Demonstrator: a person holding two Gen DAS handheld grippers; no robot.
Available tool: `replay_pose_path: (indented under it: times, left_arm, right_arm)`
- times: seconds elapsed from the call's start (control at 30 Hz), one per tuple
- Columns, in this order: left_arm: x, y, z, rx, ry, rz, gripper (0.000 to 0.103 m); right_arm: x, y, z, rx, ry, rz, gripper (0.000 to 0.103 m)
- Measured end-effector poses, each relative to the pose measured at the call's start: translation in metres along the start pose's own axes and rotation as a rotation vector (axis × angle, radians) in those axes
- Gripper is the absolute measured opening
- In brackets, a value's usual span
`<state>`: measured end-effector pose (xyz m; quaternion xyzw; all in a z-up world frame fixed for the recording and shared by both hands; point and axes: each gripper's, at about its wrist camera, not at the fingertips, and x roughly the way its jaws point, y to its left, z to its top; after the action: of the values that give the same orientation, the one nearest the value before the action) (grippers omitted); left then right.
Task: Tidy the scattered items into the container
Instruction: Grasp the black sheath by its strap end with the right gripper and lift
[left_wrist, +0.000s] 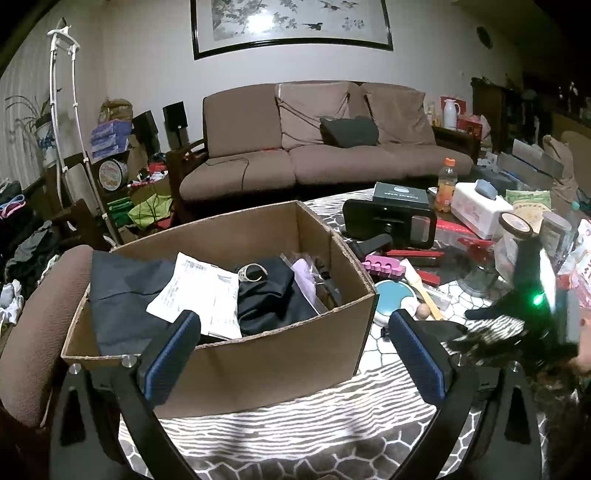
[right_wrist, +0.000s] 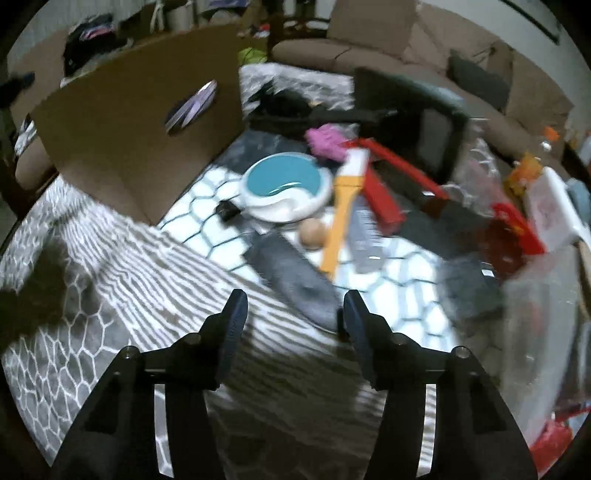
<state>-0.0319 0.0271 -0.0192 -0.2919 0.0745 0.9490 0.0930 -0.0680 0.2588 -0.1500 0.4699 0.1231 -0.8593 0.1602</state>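
While your right gripper (right_wrist: 291, 314) hangs empty, jaws apart, over what looks like a grey case (right_wrist: 295, 280) (blurred) beside the cardboard box (right_wrist: 122, 147), lower and clamp it; left gripper (left_wrist: 291, 354) also gapes.

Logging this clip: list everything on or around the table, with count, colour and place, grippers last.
box: 1, brown cardboard, table's left, open, holding dark cloth and a paper
dish: 1, teal and white, right of the box
egg: 1, tan, just in front of the dish
brush: 1, yellow handle, right of the egg
toe separator: 1, pink, behind the dish
bottle: 1, orange drink, far side of table
sofa: 1, brown, behind the table
tablecloth: 1, grey and white, under everything
left gripper: 1, black, blue pads, open, at the box's near wall
right gripper: 1, black, open, empty, over the tablecloth
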Motion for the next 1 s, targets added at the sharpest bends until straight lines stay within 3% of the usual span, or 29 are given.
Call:
replay_pose_path:
  times: [0.23, 0.27, 0.33, 0.4, 0.63, 0.67, 0.73, 0.77, 0.87, 1.0]
  left_arm:
    - [-0.001, 0.005, 0.001, -0.012, 0.007, -0.010, 0.102]
    - [-0.002, 0.005, 0.001, -0.014, 0.005, -0.011, 0.102]
    - [-0.002, 0.007, 0.001, -0.017, 0.005, -0.014, 0.102]
    - [-0.003, 0.008, 0.002, -0.021, 0.005, -0.017, 0.102]
    - [-0.006, 0.011, 0.002, -0.022, -0.004, -0.027, 0.102]
    - [-0.006, 0.012, 0.002, -0.024, -0.005, -0.026, 0.102]
    - [-0.006, 0.015, 0.002, -0.028, -0.005, -0.024, 0.102]
    - [-0.006, 0.016, 0.002, -0.032, -0.004, -0.021, 0.102]
    - [-0.005, 0.021, 0.002, -0.037, -0.003, -0.014, 0.102]
    - [-0.003, 0.026, 0.004, -0.059, 0.005, -0.019, 0.102]
  right_arm:
    - [0.024, 0.022, 0.017, -0.063, 0.005, -0.039, 0.049]
    - [0.028, 0.022, 0.019, -0.064, 0.018, -0.048, 0.048]
    - [0.036, 0.022, 0.021, -0.069, 0.045, -0.064, 0.032]
    - [0.040, 0.021, 0.023, -0.069, 0.048, -0.076, 0.032]
    - [0.048, 0.033, 0.029, -0.112, 0.030, -0.122, 0.049]
    - [0.049, 0.033, 0.031, -0.116, 0.028, -0.137, 0.053]
    - [0.051, 0.028, 0.032, -0.110, 0.023, -0.172, 0.079]
    - [0.052, 0.023, 0.031, -0.092, 0.021, -0.180, 0.079]
    - [0.055, 0.003, 0.029, 0.017, 0.027, -0.054, 0.069]
    - [0.050, 0.008, 0.030, 0.003, 0.061, -0.017, 0.047]
